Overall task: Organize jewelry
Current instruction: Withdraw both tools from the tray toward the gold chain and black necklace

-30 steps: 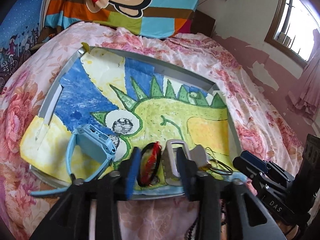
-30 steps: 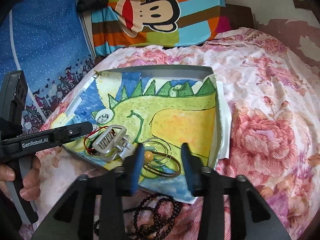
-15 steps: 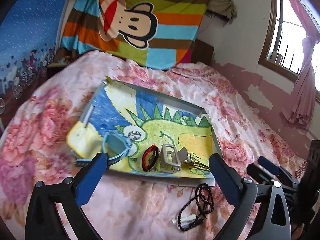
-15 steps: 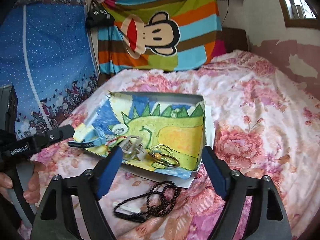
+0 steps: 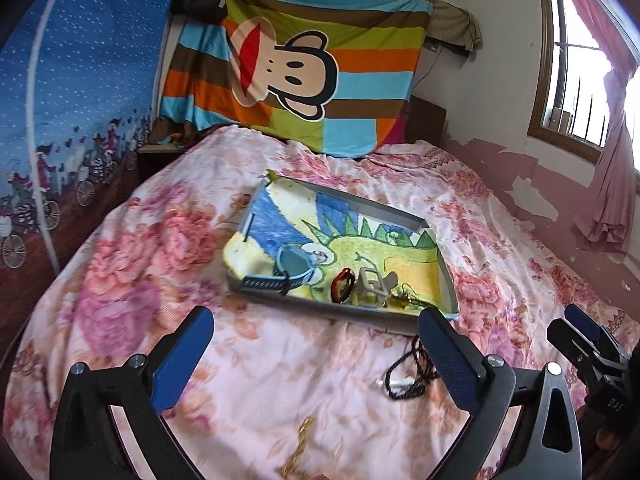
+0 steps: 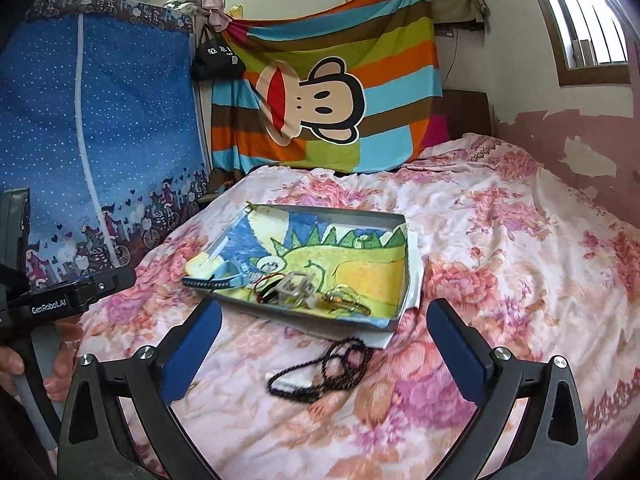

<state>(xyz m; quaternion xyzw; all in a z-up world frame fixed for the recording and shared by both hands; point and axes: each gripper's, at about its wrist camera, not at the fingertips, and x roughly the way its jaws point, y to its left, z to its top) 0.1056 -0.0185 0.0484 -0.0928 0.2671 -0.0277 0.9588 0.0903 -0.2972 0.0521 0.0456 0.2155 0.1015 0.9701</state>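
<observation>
Floral bedspread (image 6: 500,248) under tray (image 6: 320,312); striped monkey blanket (image 6: 340,92) behind; both grippers' jaws wide apart, empty.

Lying under a pink floral bedspread (image 5: 168,248); hanging behind — a striped monkey blanket (image 6: 328,92). Peeling on the right, a pink wall (image 5: 532,184); glowing with daylight — a curtained window (image 5: 580,60).

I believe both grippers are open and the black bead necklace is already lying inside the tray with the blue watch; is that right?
Not quite. The black bead necklace lies on the floral bedspread in front of the tray, not inside it, as the right wrist view shows. The rest holds: both grippers have their jaws open, and the blue watch is in the tray.
</observation>
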